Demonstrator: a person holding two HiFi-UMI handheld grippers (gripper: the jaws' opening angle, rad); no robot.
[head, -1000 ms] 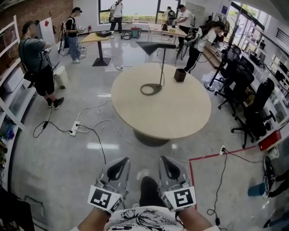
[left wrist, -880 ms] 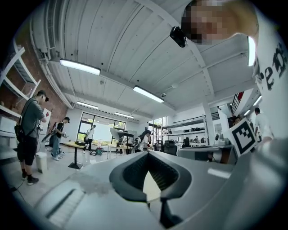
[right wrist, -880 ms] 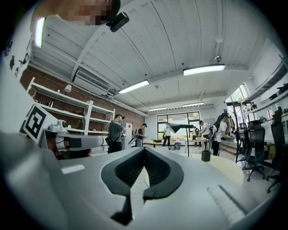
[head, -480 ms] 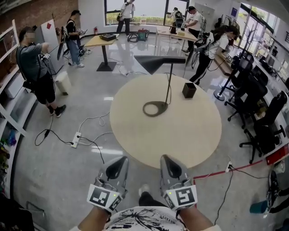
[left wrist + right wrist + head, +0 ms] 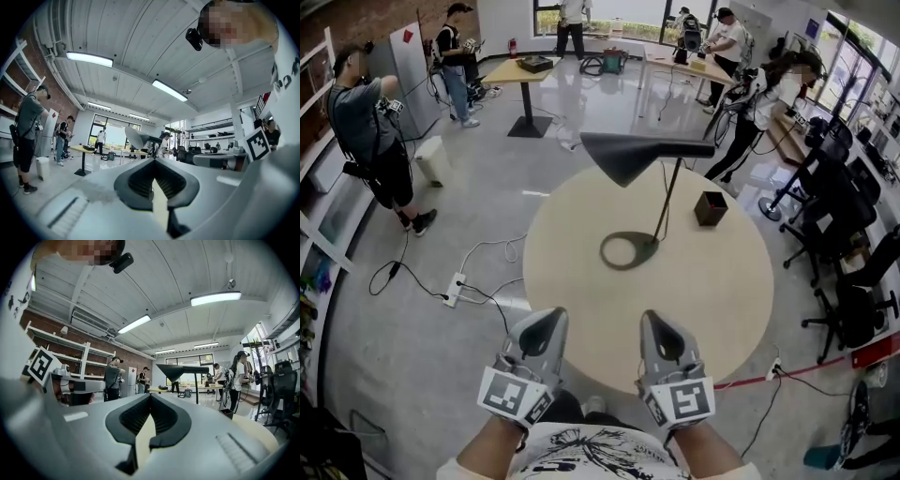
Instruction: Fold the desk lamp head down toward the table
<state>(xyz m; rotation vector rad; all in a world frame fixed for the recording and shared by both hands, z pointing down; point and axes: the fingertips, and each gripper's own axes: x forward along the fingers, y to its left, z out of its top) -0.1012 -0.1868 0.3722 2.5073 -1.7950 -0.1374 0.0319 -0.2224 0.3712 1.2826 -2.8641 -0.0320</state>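
While your left gripper (image 5: 546,323) and right gripper (image 5: 660,326) sit pressed together, empty, the black conical lamp head (image 5: 628,155) at twelve o'clock stands unfolded.

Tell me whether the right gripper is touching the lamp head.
Apart. The head view shows the right gripper at the near edge of the table, with bare tabletop between it and the lamp head, which sits raised on its stem.
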